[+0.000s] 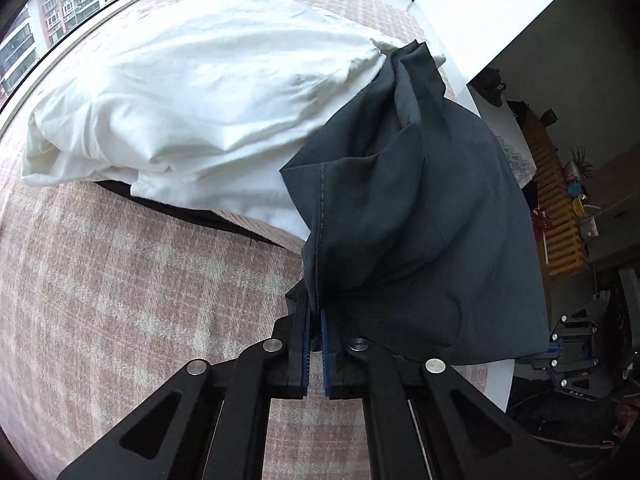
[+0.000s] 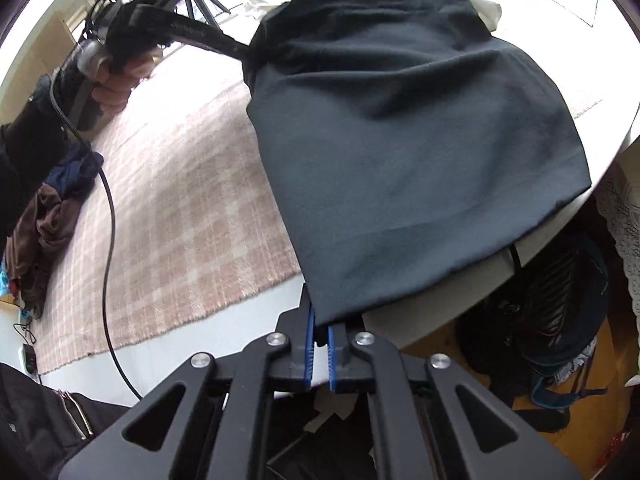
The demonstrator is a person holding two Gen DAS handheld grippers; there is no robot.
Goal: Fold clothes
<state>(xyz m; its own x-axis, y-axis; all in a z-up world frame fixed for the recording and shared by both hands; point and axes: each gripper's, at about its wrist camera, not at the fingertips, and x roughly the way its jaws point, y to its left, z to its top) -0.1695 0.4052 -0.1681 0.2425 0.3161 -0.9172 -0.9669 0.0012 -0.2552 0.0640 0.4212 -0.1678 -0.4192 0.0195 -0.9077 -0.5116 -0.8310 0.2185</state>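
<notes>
2 claws, left claw (image 1: 316,316) and right claw (image 2: 320,330), clamp the dark garment (image 2: 400,140); lettering unreadable

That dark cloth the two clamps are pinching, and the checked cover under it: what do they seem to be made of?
The dark cloth looks like thin woven fabric, matte, perhaps cotton or a blend: it drapes in soft folds and has a stitched hem. The checked cover looks like a fuzzy woven blanket or rug: nap and a rough edge show.

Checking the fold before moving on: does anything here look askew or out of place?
The dark garment overhangs the table edge on one side rather than lying flat on it. It also overlaps the crumpled white garment. Both the left gripper and right gripper pinch its hem.
</notes>
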